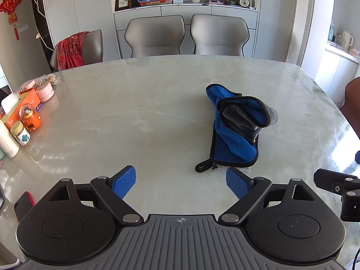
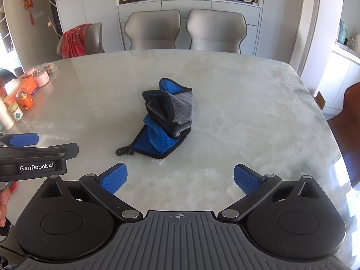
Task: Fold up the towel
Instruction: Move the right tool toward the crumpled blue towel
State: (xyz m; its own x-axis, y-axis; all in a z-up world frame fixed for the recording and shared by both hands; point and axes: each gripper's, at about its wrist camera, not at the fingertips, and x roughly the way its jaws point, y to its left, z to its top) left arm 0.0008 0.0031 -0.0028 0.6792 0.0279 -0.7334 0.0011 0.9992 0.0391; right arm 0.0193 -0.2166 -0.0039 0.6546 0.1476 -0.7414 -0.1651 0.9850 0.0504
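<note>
A blue and grey towel with black trim lies crumpled on the marble table; it also shows in the right wrist view. Its black hanging loop points toward me. My left gripper is open and empty, just short of the towel's near edge, with the towel ahead to the right. My right gripper is open and empty, a little short of the towel, which lies ahead slightly to the left. The left gripper's side shows at the left of the right wrist view.
Jars, a tissue box and an orange toy crowd the table's left edge. A red phone lies near the left front. Two grey chairs stand behind the table, another with a red cloth at the left. A brown chair stands right.
</note>
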